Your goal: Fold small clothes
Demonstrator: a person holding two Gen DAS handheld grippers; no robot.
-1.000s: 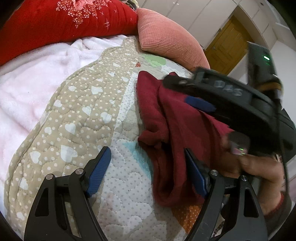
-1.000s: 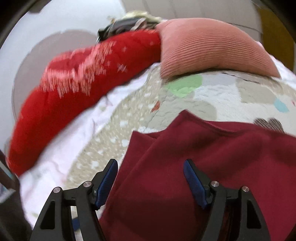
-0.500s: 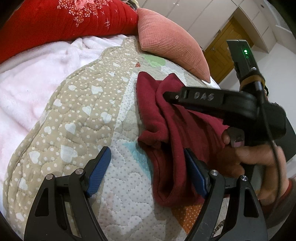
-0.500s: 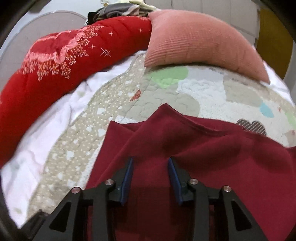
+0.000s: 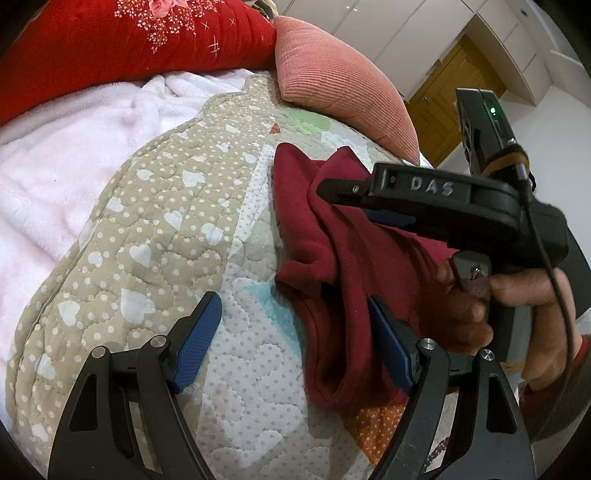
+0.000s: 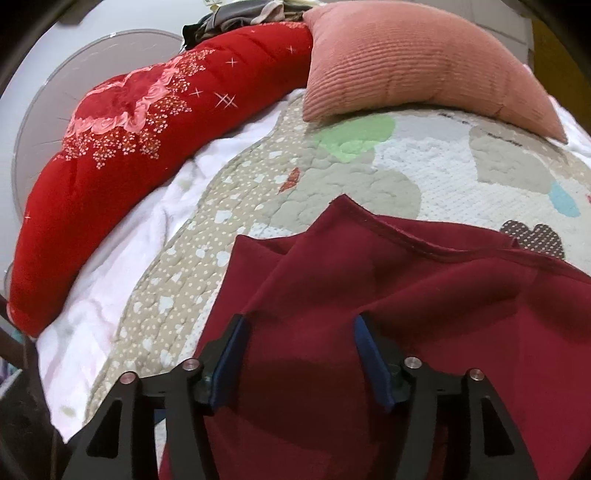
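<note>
Your bed (image 6: 110,314) wears a heart-patterned quilt (image 5: 155,229) over a pale pink fleece blanket (image 5: 59,177). On the quilt lies 1 crumpled maroon garment (image 6: 388,295). Beyond the garment a ribbed pink cushion (image 6: 406,62) rests, with a long red floral pillow (image 6: 122,147) beside it.

The maroon garment (image 6: 369,295) runs off the bottom and right edges of the right wrist view, so its full outline can't be made out. From the left wrist view, the right hand-held gripper (image 5: 369,206) and the hand (image 5: 517,306) gripping it cover the garment's right side, and whether the pads press the cloth is hidden. The red quilted bolster (image 5: 110,40) is cut by the top edge. Clothes piled behind the bolster (image 6: 240,18) are too small to identify.
</note>
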